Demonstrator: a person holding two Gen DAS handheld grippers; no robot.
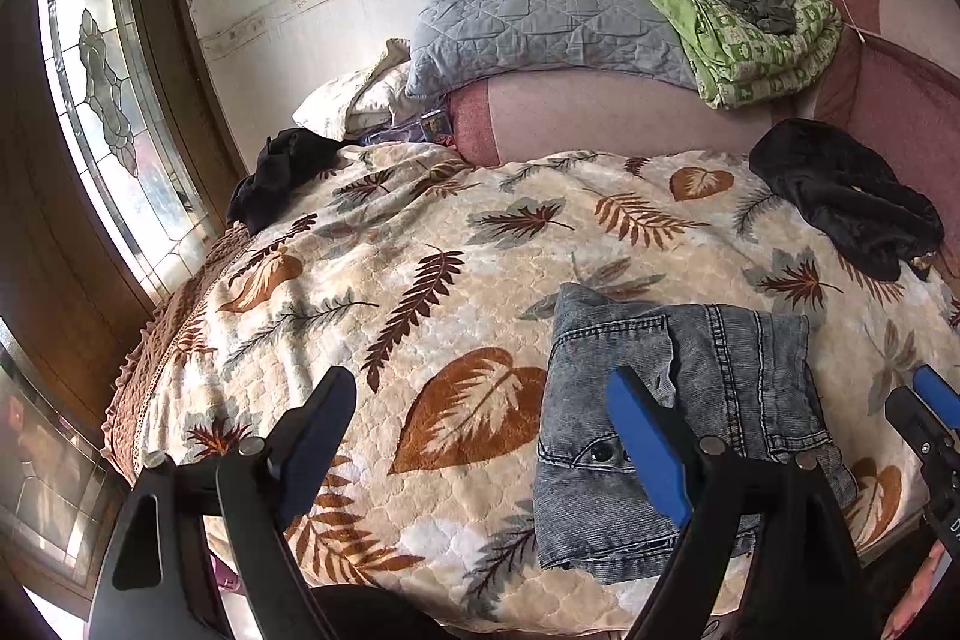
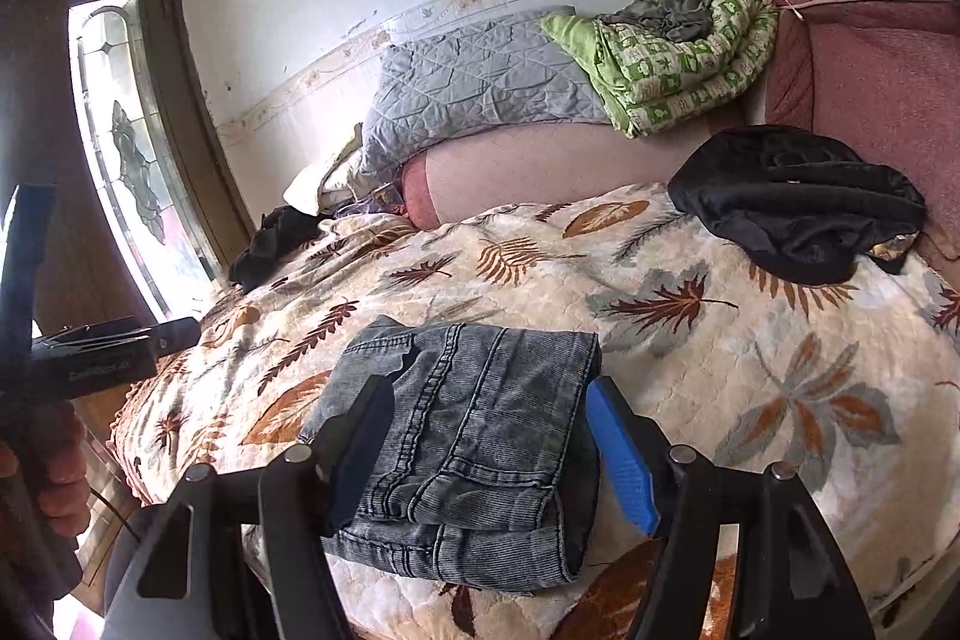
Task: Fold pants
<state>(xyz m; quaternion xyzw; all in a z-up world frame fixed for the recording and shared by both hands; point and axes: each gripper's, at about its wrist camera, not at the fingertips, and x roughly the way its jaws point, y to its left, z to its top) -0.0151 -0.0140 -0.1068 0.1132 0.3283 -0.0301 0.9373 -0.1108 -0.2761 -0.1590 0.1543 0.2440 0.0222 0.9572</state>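
Black-and-blue fingers of my right gripper (image 2: 486, 436) fill the near edge of its view, spread apart to either side of the folded jeans (image 2: 480, 436); I cannot tell whether the pads touch the denim. I see the jeans lying as a compact stack on the leaf-patterned bedspread (image 2: 750, 370), near its front edge. My left gripper (image 1: 480, 436) stands wide open over bare bedspread with nothing between its fingers, and the jeans (image 1: 708, 400) lie to its right, partly behind its blue finger (image 1: 645, 442). Black garments (image 1: 840, 196) lie well apart, toward the far corners of the bed.
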